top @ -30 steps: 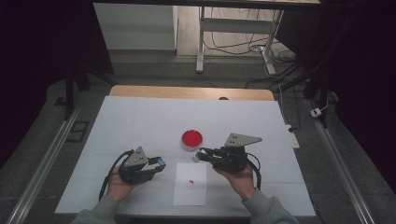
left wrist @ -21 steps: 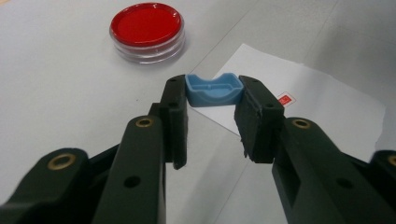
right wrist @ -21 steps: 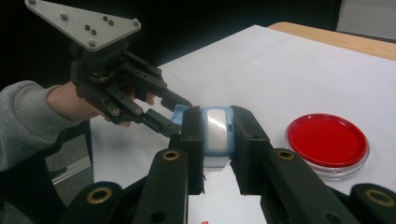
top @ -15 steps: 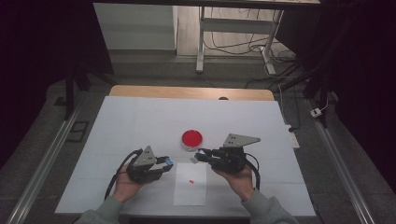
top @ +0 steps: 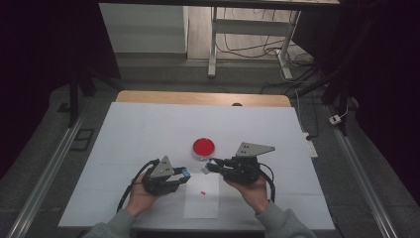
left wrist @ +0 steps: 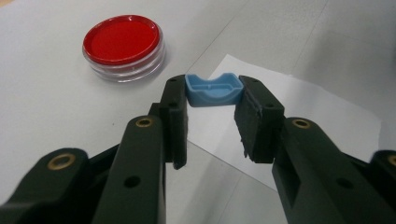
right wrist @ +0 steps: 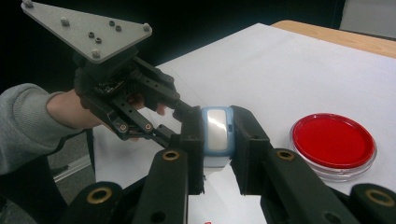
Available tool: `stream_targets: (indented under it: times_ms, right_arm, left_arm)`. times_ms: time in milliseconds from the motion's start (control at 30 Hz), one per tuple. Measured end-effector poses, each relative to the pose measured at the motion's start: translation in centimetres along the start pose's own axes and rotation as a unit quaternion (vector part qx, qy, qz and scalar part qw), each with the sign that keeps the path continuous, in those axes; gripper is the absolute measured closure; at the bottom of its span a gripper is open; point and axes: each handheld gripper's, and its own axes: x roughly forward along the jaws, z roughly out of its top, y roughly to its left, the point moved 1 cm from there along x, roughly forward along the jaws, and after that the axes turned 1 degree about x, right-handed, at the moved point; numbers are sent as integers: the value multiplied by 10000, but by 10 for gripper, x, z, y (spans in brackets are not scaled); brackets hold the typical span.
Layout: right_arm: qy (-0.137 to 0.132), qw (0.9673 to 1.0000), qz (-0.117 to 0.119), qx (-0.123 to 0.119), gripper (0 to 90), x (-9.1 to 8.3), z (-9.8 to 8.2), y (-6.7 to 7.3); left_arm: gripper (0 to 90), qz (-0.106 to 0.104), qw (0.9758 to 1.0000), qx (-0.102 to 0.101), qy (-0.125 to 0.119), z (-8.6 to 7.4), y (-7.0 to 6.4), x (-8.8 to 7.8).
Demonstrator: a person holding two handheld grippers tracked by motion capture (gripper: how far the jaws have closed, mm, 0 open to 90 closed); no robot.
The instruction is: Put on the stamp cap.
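The left gripper (left wrist: 212, 109) pinches a small blue plastic cap (left wrist: 214, 89) at its jaw tips, clamped by its two ends; the right gripper (right wrist: 218, 140) is closed on a blue-and-white case (right wrist: 216, 133), held upright by its flat sides. Both pieces hang just above the white paper sheet (top: 203, 198) on the table (top: 129, 134); the red petri dish (top: 203, 148) sits just beyond the tips. The parts look light, stiff and smooth, likely slippery; the flat opposing faces seem the safest hold, with modest pressure.
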Motion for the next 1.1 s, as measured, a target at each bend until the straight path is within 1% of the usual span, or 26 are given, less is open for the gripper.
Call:
stream_targets:
  times_ms: [100,500,1100]
  right_arm:
    - [-8,10000,-1,1,754,0,0,0]
    - [-3,10000,5,-1,754,1,-1,0]
    - [51,10000,2,15,754,5,-3,0]
  left_arm:
    - [646,-7,10000,-3,-7,2,-1,2]
    - [645,-89,9999,90,-1,9,-4,11]
    - [645,-158,9996,233,-40,20,-13,21]
